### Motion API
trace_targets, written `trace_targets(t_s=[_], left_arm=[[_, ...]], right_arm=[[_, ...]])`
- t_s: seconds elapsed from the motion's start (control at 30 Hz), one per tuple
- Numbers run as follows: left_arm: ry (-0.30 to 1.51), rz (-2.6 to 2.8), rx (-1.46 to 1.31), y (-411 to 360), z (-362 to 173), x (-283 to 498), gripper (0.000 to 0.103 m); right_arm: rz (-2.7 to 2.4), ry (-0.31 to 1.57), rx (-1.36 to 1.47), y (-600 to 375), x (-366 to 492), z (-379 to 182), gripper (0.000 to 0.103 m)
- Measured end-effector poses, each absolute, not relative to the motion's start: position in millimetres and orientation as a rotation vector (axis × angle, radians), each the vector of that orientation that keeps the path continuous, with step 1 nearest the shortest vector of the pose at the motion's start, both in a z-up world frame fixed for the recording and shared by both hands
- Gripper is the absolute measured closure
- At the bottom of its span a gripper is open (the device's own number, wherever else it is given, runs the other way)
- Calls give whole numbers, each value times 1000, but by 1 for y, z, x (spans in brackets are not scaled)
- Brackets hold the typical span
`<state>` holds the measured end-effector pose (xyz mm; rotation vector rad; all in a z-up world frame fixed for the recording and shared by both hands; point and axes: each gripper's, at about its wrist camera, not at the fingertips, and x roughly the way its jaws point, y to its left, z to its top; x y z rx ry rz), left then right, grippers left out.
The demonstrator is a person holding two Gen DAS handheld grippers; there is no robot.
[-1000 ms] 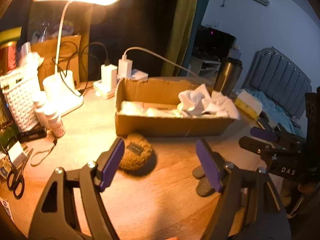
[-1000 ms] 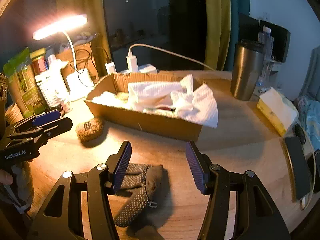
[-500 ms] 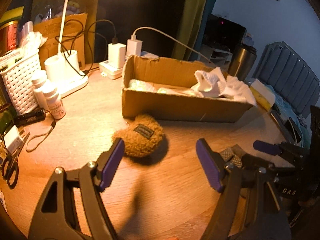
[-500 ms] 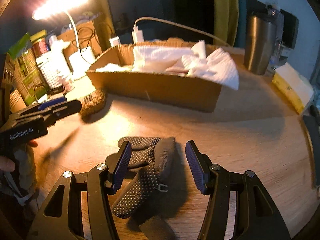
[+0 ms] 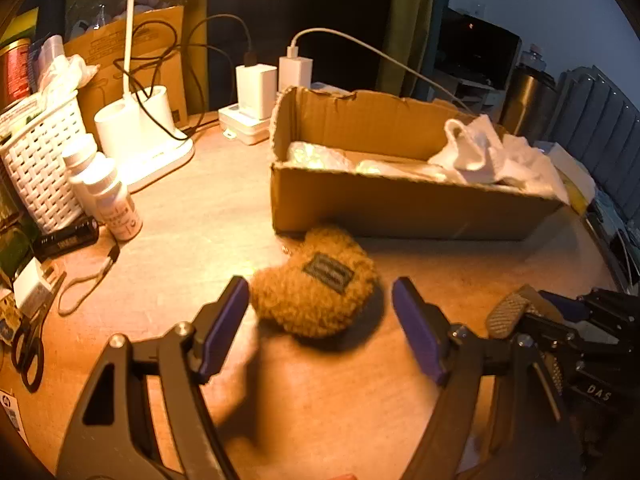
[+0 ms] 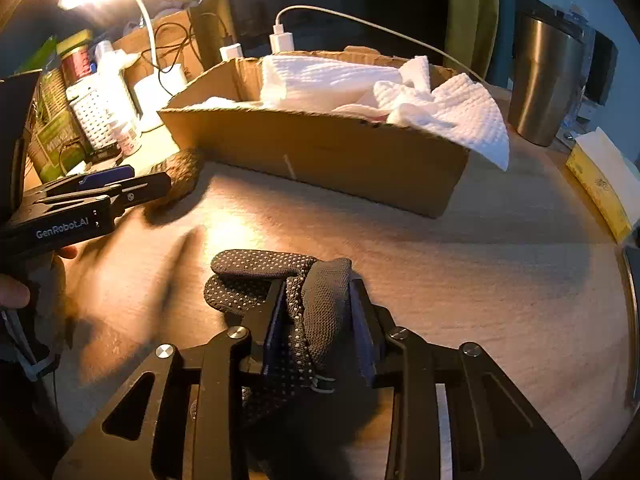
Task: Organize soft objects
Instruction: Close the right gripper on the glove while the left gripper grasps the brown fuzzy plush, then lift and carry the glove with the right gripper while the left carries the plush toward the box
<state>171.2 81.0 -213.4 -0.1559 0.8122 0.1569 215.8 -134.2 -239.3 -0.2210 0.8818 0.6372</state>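
Note:
A brown fuzzy pouch [image 5: 316, 288] with a dark label lies on the wooden table in front of a cardboard box [image 5: 400, 208]. My left gripper [image 5: 320, 320] is open, its purple pads on either side of the pouch's near end. The box [image 6: 320, 152] holds white cloths [image 6: 384, 96]. My right gripper [image 6: 318, 328] is shut on a dark dotted glove [image 6: 276, 280] that rests on the table. The glove also shows in the left wrist view [image 5: 516, 312]. The pouch shows in the right wrist view [image 6: 180, 172] behind the left gripper.
A lamp base [image 5: 140, 136], white basket [image 5: 40, 168], bottles [image 5: 112, 200], chargers [image 5: 260, 92] and scissors [image 5: 28, 352] crowd the left side. A steel tumbler [image 6: 544, 80] and a yellow tissue pack [image 6: 604, 184] stand at the right.
My left gripper has moved forward to straddle the brown pouch. My right gripper has moved down and forward onto the dotted glove and closed on it.

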Motion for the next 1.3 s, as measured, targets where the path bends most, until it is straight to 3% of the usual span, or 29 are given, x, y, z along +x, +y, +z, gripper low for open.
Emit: trace_targets(t_s=[0.47,0.67,0.73,1.0,1.13,1.3], left_arm=[[870,191,-118,79,-227,196,29],[870,141,-109,75,-231,196,49],[865,119,-98,71,-231,195,51],[851,93,-92,60,-230,187,53],[828,79,-97,54,-222,178,53],[792,65,-98,50,-206,166,53]], right_arm=[[621,824,-164,-151,231,-224,73],[624,843,-163,-151,229,-227,66],[624,856,-159,-153,230,-229,61],[649,898,-172,-156,222,-237,60],[659,890,-179,-153,217,-238,70],[676,851,-185,-150,209,-228,72]])
